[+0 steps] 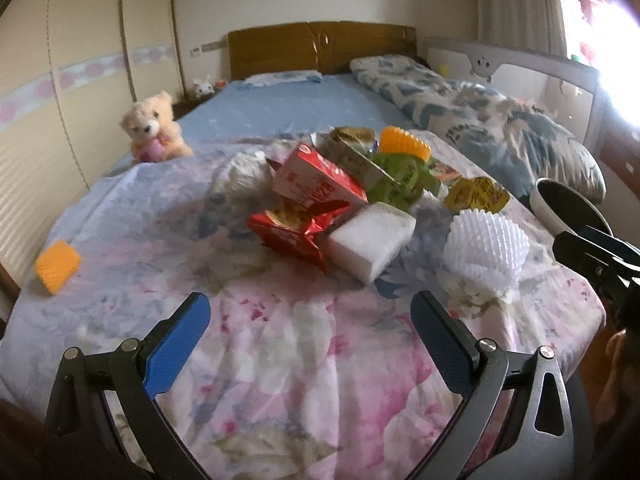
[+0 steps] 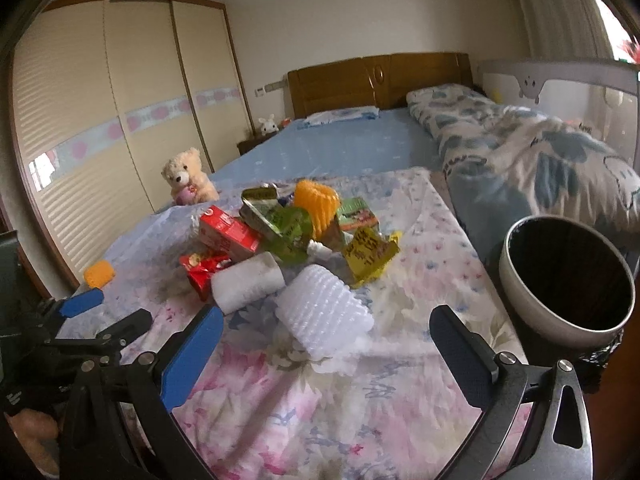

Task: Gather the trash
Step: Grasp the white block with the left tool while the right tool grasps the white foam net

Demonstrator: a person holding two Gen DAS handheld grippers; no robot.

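White foam fruit net [image 2: 324, 316] near bin [image 2: 568, 276]: first pick pending; right gripper [image 2: 326, 356], left gripper [image 1: 310, 344] both wide, empty.

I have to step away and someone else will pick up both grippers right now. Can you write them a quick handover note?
Left gripper: open, empty, hovering over the floral quilt.
Right gripper: open, empty, just short of the white foam net.
Trash pile mid-bed: red carton, red wrapper, white foam block, yellow wrapper, green packet, orange foam net. A stray orange foam piece lies at the left edge.
Bin stands right of the bed.
Nothing visibly collected; all remains.
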